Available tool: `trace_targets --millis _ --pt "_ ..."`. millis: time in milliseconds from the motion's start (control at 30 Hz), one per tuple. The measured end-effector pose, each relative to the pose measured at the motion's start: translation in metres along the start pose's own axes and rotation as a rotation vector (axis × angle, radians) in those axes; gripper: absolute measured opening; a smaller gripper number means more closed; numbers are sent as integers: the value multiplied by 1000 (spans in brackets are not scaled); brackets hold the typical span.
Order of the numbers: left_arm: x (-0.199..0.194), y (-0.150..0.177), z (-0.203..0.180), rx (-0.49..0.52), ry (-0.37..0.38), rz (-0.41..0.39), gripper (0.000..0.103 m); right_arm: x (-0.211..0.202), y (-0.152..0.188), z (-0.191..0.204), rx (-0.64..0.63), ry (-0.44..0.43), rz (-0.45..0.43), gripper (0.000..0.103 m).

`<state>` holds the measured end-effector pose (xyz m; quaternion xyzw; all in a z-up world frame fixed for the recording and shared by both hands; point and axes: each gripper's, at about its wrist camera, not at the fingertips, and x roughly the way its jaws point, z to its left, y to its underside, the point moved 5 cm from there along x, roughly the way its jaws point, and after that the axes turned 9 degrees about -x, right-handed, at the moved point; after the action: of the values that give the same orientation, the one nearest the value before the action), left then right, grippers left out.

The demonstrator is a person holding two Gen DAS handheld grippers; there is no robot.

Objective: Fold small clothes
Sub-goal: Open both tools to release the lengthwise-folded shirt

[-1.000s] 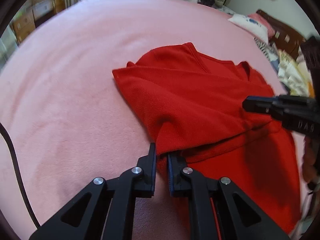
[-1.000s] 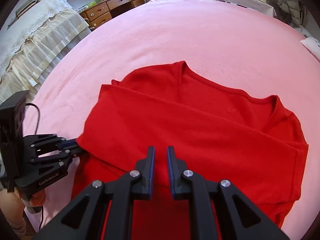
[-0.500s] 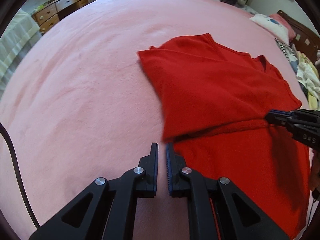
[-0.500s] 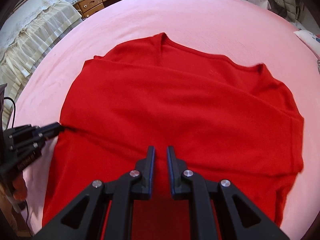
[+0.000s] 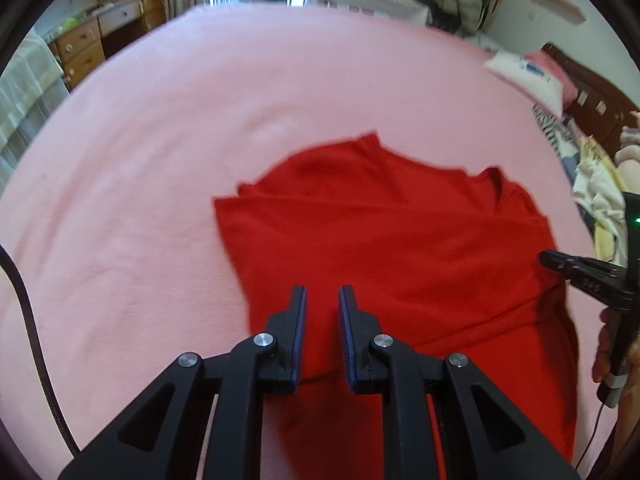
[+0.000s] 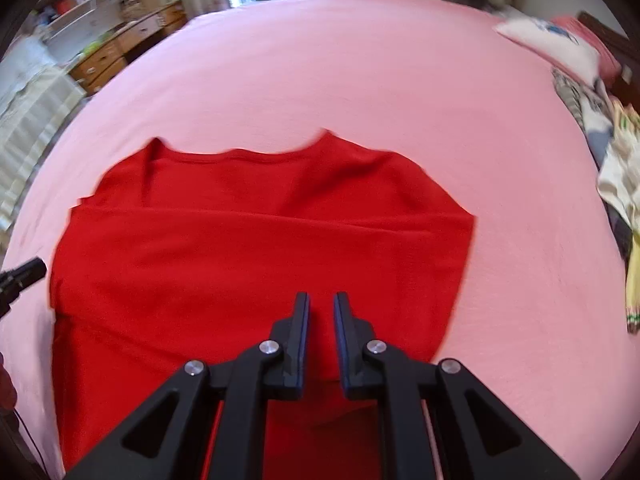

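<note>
Surface: wide bed under a soft pink fleece blanket [image 5: 160, 160], fills most of both views.
Left claw [image 5: 322, 300]: black two-finger tool, blue pads, jaws opening with a narrow gap. Nothing pinched; it hovers over the near left part of the garment, cloth visible through the gap.
Right claw [image 6: 321, 305]: same build, jaws nearly pressed together, slim gap, nothing between them. It hangs over the lower middle of the garment; its tip also shows at the right edge of the left wrist view [image 5: 560, 261], beside the garment's right edge.
Hand [image 5: 612, 344]: partly visible at the right rim, gripping the right tool's handle.
Garment: red knit V-neck top [image 6: 260, 260], lying on the blanket near the bed's front, neckline pointing away. A flap is folded across its upper body, leaving a straight fold edge running across; lower part lies flat beneath.
Cable: dark cord [image 5: 32, 340] curving along the left rim.
Beyond the bed: wooden drawer chest [image 5: 112, 36] far left, white printed pillow [image 5: 528, 80] and a pile of mixed clothes [image 5: 596, 188] at right.
</note>
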<state>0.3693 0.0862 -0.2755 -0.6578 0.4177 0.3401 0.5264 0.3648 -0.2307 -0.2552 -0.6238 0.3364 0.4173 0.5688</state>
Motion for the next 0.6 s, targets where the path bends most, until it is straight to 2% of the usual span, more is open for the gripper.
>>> trace_targets --millis 100,167,300,367,433,467,500,533,567,600 --pt "26 9 5 7 -47 57 14 11 11 -16 26 9 33 12" --pt "32 13 9 6 -52 60 16 11 18 -21 38 -9 25 12" --pt "20 15 17 -28 -30 55 16 -2 25 -24 57 -23 12 12" --pt "4 13 18 -38 -14 42 19 -16 27 -24 48 -18 4 12" --pt "-24 14 21 -26 4 6 40 -32 31 -18 32 -27 -3 12" --pt "-40 13 21 -18 11 -17 47 -46 34 -16 19 -33 -12 12" --pt "-53 15 22 -11 11 -39 60 -55 37 -15 9 -35 -19 16" --pt "-73 20 24 -2 0 -74 69 -68 41 -13 -4 -36 -27 27" --pt "-85 23 26 6 -9 -94 72 -86 49 -11 -17 -28 -41 33" --pt "-103 30 28 19 -28 -121 75 -97 54 -6 -26 -20 -51 45"
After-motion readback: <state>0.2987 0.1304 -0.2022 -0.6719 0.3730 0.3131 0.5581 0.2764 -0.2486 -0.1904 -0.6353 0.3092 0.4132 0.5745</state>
